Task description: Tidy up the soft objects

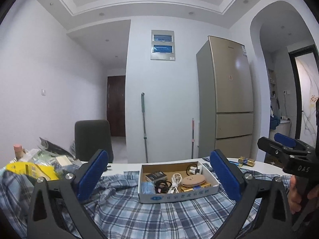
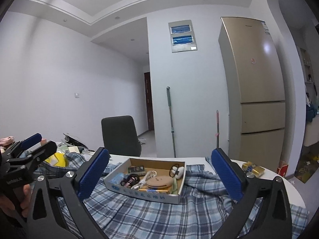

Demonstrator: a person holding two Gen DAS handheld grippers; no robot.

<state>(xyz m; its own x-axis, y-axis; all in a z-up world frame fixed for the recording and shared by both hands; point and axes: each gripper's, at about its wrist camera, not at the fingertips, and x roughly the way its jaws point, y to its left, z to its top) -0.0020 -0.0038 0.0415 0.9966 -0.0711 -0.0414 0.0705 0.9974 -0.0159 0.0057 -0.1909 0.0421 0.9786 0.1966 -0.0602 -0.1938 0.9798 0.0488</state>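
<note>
Shirt (image 1: 151, 215), plaid, lies crumpled across the table under the box (image 1: 175, 194); with my left gripper (image 1: 157, 176) and right gripper (image 2: 160, 174) both wide and empty, I judge the box needs lifting clear first.

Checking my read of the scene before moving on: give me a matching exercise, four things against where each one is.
Things:
1. box
2. white cable
3. chair
4. mop

Places:
A. leaning on the wall
B. behind the table
C. on the plaid cloth
D. in the box

Pairs: 1-C, 2-D, 3-B, 4-A
</note>
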